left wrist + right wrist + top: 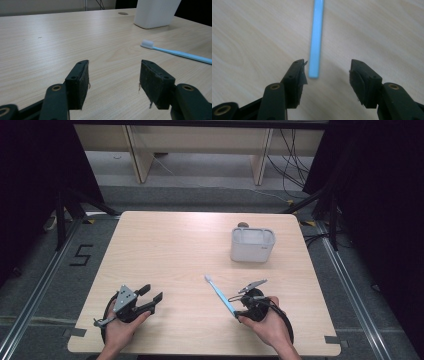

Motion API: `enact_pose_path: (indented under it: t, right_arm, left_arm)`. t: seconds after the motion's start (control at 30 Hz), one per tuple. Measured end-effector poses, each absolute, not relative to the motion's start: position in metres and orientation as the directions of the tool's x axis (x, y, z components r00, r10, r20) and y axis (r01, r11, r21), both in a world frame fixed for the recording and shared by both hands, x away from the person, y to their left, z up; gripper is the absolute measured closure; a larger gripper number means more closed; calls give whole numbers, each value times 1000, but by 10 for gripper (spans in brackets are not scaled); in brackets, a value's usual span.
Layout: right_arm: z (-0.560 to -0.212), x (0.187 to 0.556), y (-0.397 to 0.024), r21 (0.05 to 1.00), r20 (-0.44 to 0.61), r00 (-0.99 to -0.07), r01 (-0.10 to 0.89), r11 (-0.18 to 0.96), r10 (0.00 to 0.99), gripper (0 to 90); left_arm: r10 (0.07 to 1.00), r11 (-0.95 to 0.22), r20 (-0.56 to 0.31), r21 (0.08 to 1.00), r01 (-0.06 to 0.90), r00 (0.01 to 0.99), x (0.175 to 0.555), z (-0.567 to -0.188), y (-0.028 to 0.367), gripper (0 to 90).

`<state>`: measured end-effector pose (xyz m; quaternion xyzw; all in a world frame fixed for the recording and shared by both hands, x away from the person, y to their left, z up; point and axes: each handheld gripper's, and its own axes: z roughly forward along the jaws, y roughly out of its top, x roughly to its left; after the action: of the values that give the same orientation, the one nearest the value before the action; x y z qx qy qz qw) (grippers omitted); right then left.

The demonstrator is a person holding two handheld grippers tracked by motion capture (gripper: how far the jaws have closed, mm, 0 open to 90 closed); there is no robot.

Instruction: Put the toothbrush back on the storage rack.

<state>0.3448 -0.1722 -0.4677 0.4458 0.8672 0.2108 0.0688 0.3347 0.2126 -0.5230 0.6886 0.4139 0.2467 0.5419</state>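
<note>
Right gripper (327, 71): matte black jaws with worn, frayed pads, standing apart, straddling the handle end of the toothbrush (315, 37) without pressing on it; handle sitting closer to one pad. Toothbrush: slim flat pale-blue plastic handle, white bristle head (147, 44), lying flat on the table (165, 245) near its front right, head pointing away toward the white container (252, 245). Left gripper (113, 82): jaws apart, nothing between, resting front left. Table: light wood grain, rounded corners. Container: translucent white, rounded-rectangular, top cut off in left gripper view. Handle blurring in right gripper view.
</note>
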Motion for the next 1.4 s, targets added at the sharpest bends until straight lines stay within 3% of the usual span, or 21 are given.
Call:
enact_pose_path:
  t: [0.53, 0.63, 0.77, 1.4]
  right_arm:
    - [-461, 357, -165, 137, 35, -660, 747, 651, 750, 483]
    - [-459, 359, -158, 75, 39, -622, 782, 619, 782, 487]
    - [-459, 367, -154, 66, 35, -663, 748, 660, 748, 504]
    - [-454, 379, -138, 19, 27, -660, 752, 659, 751, 503]
  left_arm:
    - [837, -108, -75, 949, 297, 542, 334, -523, 208, 377]
    - [838, -115, -74, 945, 307, 540, 333, -522, 207, 376]
    - [837, -110, -80, 944, 310, 541, 333, -522, 207, 377]
    - [836, -106, -87, 943, 316, 541, 333, -522, 207, 372]
